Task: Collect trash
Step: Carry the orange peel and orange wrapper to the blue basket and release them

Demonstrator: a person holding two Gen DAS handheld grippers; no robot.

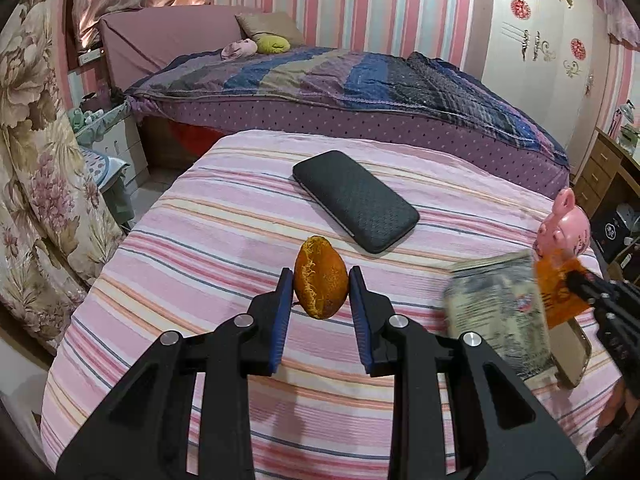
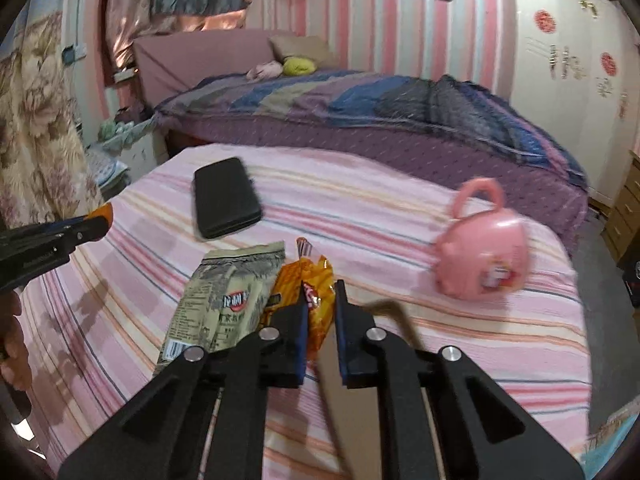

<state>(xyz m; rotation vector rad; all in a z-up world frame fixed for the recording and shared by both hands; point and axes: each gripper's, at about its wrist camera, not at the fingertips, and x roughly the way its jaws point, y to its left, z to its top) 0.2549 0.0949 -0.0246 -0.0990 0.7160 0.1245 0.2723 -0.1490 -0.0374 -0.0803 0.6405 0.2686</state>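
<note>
Pinching orange peel (image 1: 320, 284) in left gripper (image 1: 320, 280); orange wrapper (image 2: 316, 300) clamped by right gripper (image 2: 320, 292). Risk: thin wrapper slipped out if jerked.

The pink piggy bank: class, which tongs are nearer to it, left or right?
Right. The right tongs, at the orange wrapper, sit just left of the piggy bank; the left tongs, around the peel, are farther left.

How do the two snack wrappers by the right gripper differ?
The grey-green wrapper is the larger, dull and printed like newsprint; the orange wrapper is smaller, glossy and bright. The grey-green wrapper lies outside the right gripper; the orange wrapper sits between its fingers. Both are crumpled and over the striped sheet.
</note>
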